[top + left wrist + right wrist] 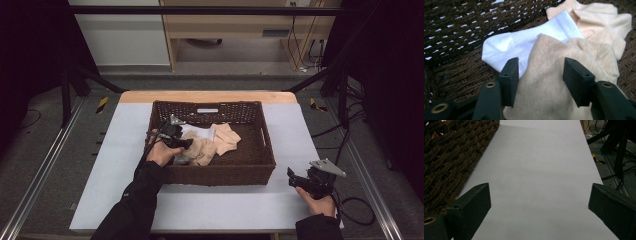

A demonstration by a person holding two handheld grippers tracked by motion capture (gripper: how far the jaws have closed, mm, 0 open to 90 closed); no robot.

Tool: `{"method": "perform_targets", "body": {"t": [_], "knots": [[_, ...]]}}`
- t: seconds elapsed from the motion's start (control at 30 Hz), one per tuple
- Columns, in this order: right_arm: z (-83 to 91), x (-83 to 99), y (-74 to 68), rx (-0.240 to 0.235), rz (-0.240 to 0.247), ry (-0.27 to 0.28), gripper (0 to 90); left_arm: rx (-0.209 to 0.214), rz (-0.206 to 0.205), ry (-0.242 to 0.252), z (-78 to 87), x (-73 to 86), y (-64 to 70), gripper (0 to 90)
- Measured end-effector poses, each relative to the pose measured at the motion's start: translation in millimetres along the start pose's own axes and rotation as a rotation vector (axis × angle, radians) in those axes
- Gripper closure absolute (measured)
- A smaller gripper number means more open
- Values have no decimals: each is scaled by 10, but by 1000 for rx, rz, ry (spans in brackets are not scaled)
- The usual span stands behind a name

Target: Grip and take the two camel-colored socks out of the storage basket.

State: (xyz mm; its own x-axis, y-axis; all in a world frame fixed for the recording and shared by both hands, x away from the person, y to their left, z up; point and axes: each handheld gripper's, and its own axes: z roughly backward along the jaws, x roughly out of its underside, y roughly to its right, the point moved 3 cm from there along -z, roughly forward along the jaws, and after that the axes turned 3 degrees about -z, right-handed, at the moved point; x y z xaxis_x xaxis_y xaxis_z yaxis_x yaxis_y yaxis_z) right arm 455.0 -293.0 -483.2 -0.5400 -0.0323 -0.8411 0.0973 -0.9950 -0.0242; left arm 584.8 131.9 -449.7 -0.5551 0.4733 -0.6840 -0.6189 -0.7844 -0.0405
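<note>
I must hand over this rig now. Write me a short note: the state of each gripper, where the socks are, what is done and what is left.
Left gripper: inside the wicker basket, jaws around the tan sock, not clearly clamped.
Right gripper: open, holding nothing, above the white table cover right of the basket.
Socks: tan sock, white sock and peach sock all lie in the basket, overlapping.
Done: no sock is out yet.
Left: probably grip the tan sock, lift it out, then the others.
</note>
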Motion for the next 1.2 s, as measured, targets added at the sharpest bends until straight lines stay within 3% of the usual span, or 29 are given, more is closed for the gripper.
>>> {"method": "perform_targets", "body": {"t": [0.03, 0.13, 0.3, 0.6, 0.97, 1.1, 1.2], "knots": [[0, 0, 0, 0, 0, 0, 46, 4, 5, -11, -1, 4, 4, 543], [0, 0, 1, 0, 0, 0, 46, 14, 5, -33, 6, 7, 18, 673], [5, 0, 1, 0, -3, -1, 47, 18, 7, -52, 29, 9, 15, 786], [5, 0, 3, 2, -1, -2, 46, 16, 13, -22, 78, -11, 10, 843], [10, -2, 8, 5, -3, 1, 46, 31, 33, 142, 255, -77, -3, 849], [8, -3, 10, 7, -3, 2, 47, 39, 32, 232, 416, -133, -15, 849], [8, -3, 10, 8, -2, 1, 46, 36, 28, 271, 501, -156, -17, 849]]}}
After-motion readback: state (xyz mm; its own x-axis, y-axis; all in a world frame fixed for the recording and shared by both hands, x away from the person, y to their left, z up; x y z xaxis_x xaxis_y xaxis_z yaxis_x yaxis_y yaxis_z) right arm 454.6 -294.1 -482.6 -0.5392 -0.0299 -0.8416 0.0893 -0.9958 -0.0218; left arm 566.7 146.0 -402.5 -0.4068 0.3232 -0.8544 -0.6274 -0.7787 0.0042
